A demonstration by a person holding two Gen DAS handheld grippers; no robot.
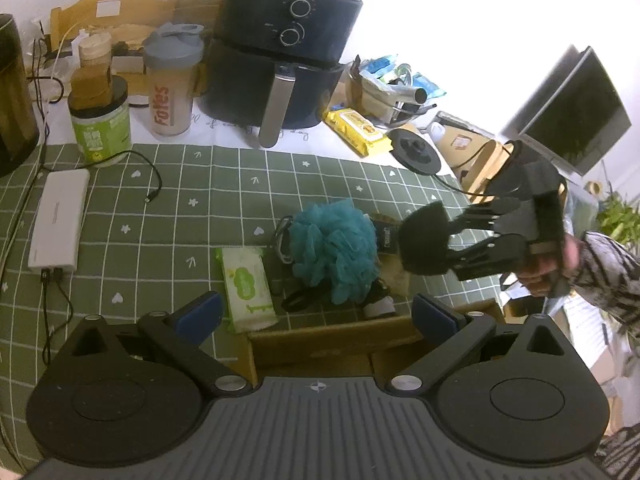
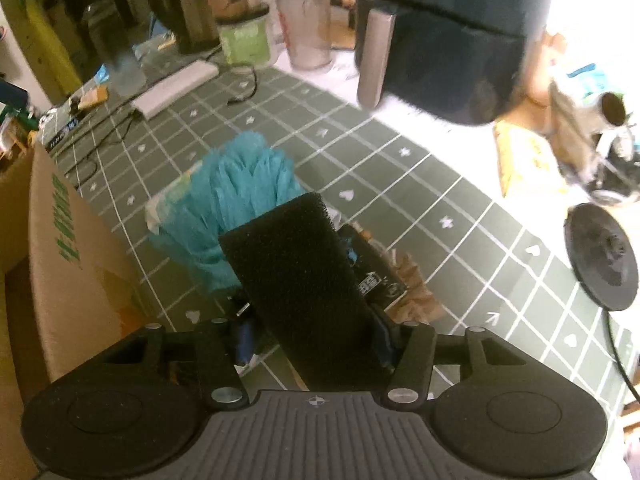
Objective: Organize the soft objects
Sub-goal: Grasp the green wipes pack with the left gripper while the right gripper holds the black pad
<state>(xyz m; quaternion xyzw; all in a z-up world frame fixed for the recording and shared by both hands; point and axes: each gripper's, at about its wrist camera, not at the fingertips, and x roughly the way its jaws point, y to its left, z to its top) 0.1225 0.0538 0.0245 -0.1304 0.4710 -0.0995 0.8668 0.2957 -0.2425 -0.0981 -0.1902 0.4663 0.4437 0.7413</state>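
Bench (image 1: 168,216): covered by a green cloth with a white grid and small white hearts and arrows; a plain white strip runs behind it. The room at the right edge is washed out by bright light.

Air fryer (image 1: 284,48): largest item, dark and rounded, two dials, a brushed metal handle; it stands on the white strip.

Cardboard box (image 2: 68,240): brown, green print on its side, at the near edge of the bench.

Shaker bottle (image 1: 170,80): clear, grey lid, left of the air fryer.

Bath pouf (image 1: 332,248): teal ruffled mesh, mid-cloth, beside a pale green wipes pack (image 1: 248,284).

Foam block (image 2: 296,276): black, coarse and porous. My right hand-held gripper (image 2: 316,344) clamps it between its blue pads and holds it above the pouf.

My left hand-held gripper (image 1: 316,312): fingers spread wide, nothing between them, over the box edge.
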